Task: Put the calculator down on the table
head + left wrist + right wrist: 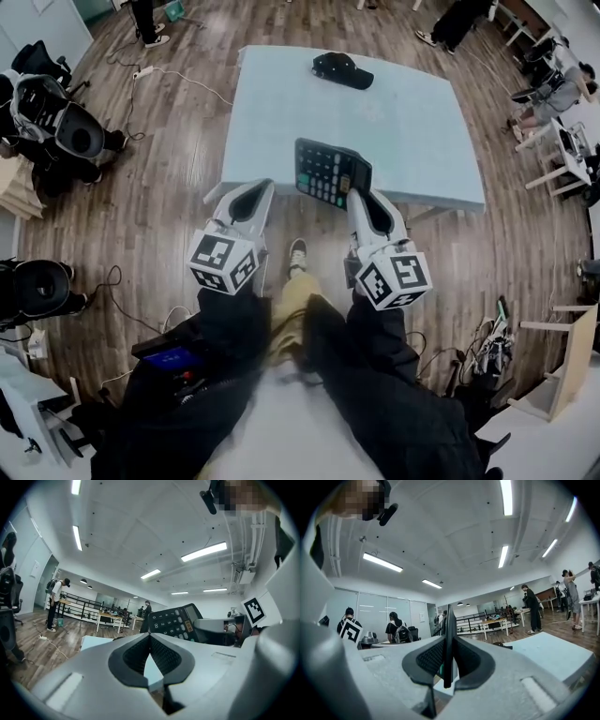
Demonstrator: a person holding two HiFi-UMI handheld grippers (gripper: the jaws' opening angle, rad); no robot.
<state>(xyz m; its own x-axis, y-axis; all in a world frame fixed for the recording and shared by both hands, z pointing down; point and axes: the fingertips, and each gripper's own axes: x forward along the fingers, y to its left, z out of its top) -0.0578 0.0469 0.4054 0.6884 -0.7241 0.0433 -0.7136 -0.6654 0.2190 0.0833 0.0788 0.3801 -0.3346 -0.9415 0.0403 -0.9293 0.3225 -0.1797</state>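
My right hand-held gripper (448, 620) is clamped on the black desktop calculator (448, 639), which shows edge-on as a thin dark strip pinched between the 2 ribbed pads. From the head view, the right hand-held gripper (359, 194) grips the calculator (330, 172) by its right lower corner. The keypad faces up and tilts toward my left, and the calculator sits in line with the near edge of the pale blue bench (281, 103). I cannot tell whether its underside touches the bench top.

My left hand-held gripper (150, 637) has its jaws drawn together at the tips with nothing between them. It hangs just beside the bench's near left corner, apart from the calculator (174, 622), whose keys and display face it from the right.

A black cap (342, 69) lies on the far side of the bench, well apart from the calculator.
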